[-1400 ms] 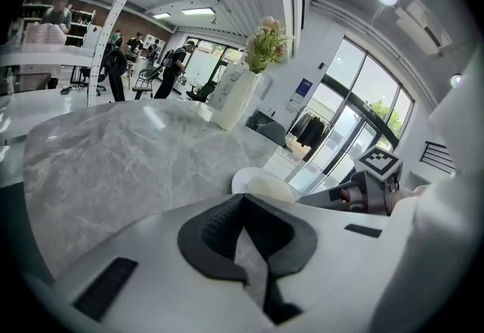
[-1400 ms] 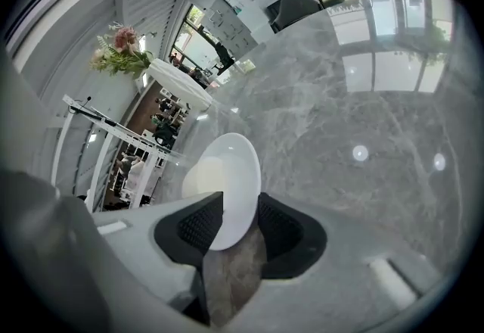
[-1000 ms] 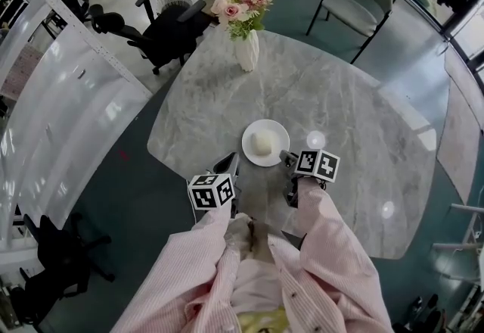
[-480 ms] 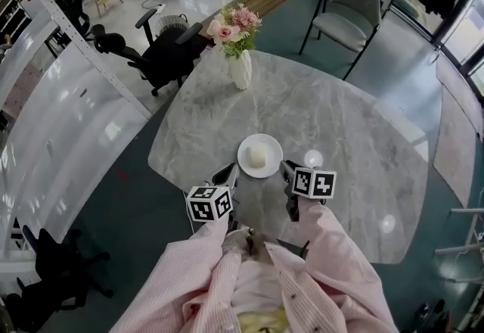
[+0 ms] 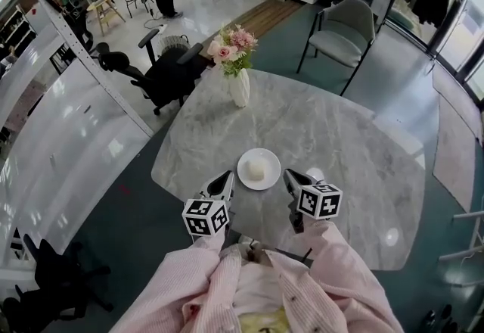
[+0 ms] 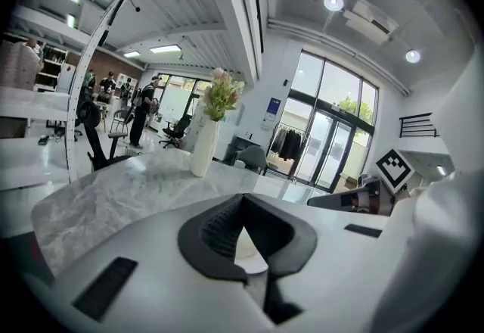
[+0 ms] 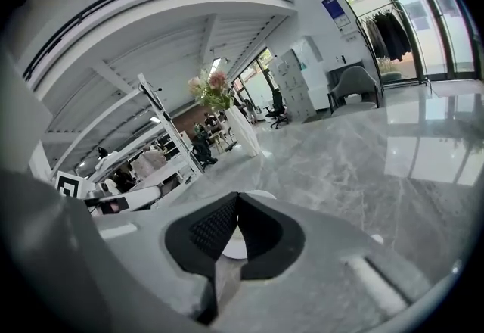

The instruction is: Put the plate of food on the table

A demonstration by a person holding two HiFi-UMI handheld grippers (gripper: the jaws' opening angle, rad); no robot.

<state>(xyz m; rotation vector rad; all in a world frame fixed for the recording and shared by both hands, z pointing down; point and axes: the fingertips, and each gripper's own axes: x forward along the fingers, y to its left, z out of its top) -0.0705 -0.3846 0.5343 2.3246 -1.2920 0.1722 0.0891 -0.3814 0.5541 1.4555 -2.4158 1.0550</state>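
Currently, the round white ceramic plate point(image 5: 271, 160) lies flat on the grey-veined marble table point(image 5: 333, 127), close to the table's near edge. It carries one pale, rounded piece of food point(image 5: 256, 169) at its centre. Neither gripper touches the plate.

Left gripper point(image 5: 226, 175): positioned just beside the plate, on its left in the head view, and held above the tabletop. In the left gripper view, the two black ribbed pads point(image 6: 215, 229) meet at their tips. The jaws are fully closed and hold nothing. The plate appears beyond the pads, not between them.

Right gripper point(image 5: 288, 175): positioned just beside the plate on the opposite side, also above the tabletop. Its jaws have just been closing and stand fully together, tip against tip, with nothing between them.

The left marker cube point(image 5: 205, 216) and the right marker cube point(image 5: 319, 200) sit nearer the person than the jaws. Pink striped sleeves point(image 5: 333, 271) lead to both grippers.

On the far part of the table a white vase point(image 5: 239, 88) of pink flowers point(image 5: 233, 42) stands upright, well apart from the plate. A grey armchair point(image 5: 344, 32) and a black office chair point(image 5: 162, 59) stand on the floor beyond the table.
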